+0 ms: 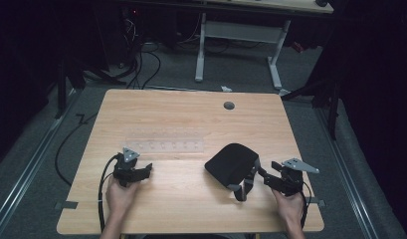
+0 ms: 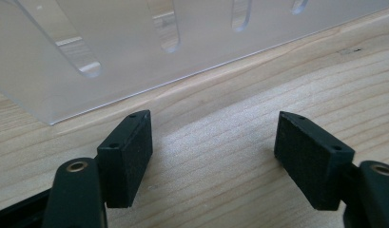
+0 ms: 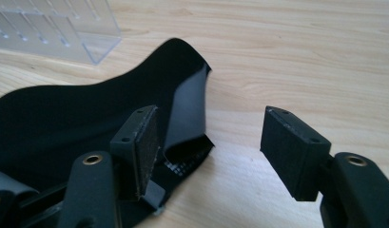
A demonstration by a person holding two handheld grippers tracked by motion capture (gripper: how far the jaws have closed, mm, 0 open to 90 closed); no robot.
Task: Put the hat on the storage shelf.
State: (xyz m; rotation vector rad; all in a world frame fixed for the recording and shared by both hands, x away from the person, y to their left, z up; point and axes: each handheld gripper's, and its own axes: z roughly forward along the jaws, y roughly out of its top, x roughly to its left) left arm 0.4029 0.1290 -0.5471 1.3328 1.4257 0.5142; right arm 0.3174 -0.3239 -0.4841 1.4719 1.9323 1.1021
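Right hand-held gripper (image 3: 209, 142): released, jaws wide apart, nothing between the pads; left pad just beside the grey strap (image 3: 187, 114) of the black soft fabric pouch (image 1: 232, 164), lying on the pale wooden worktop (image 1: 191, 114). Left hand-held gripper (image 2: 213, 142): also released, empty, near the clear slotted acrylic rack (image 2: 135, 47).
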